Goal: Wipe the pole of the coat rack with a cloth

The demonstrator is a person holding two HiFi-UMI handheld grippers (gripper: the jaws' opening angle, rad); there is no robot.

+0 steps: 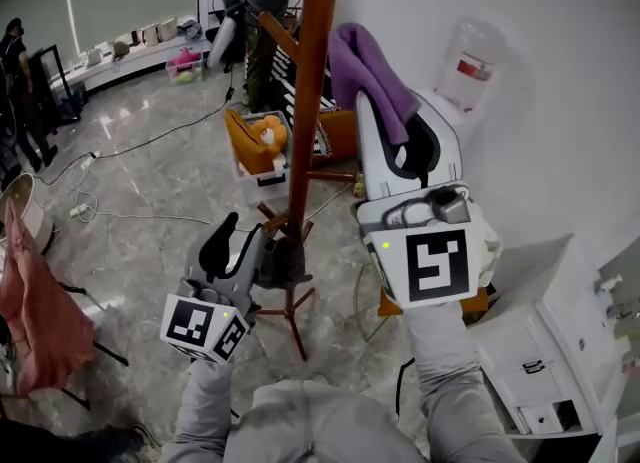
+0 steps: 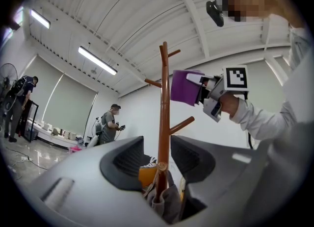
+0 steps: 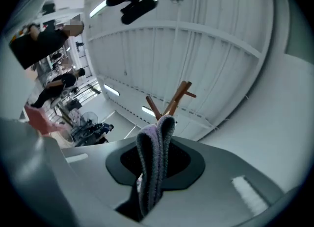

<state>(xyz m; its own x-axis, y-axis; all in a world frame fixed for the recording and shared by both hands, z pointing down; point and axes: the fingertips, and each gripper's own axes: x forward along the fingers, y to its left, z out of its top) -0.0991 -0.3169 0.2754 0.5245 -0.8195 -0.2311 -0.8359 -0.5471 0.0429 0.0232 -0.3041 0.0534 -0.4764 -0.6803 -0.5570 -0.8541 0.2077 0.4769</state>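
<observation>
Purple cloth [image 1: 372, 69], clamped in the right gripper [image 1: 400, 136], hangs just right of the coat rack pole [image 1: 308, 101] as the left gripper [image 1: 256, 247], jaws apart, straddles its base; pressing cloth to wood seemingly comes next.

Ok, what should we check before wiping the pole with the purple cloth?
1. The cloth clamped in the right gripper: ok.
2. The pole between the jaws of the left gripper: ok.
3. Left grip tight: cannot tell.
4. Cloth touching pole: cannot tell, it is right beside it.
5. Way down clear: probably not ok, a peg sticks out below the cloth.
</observation>
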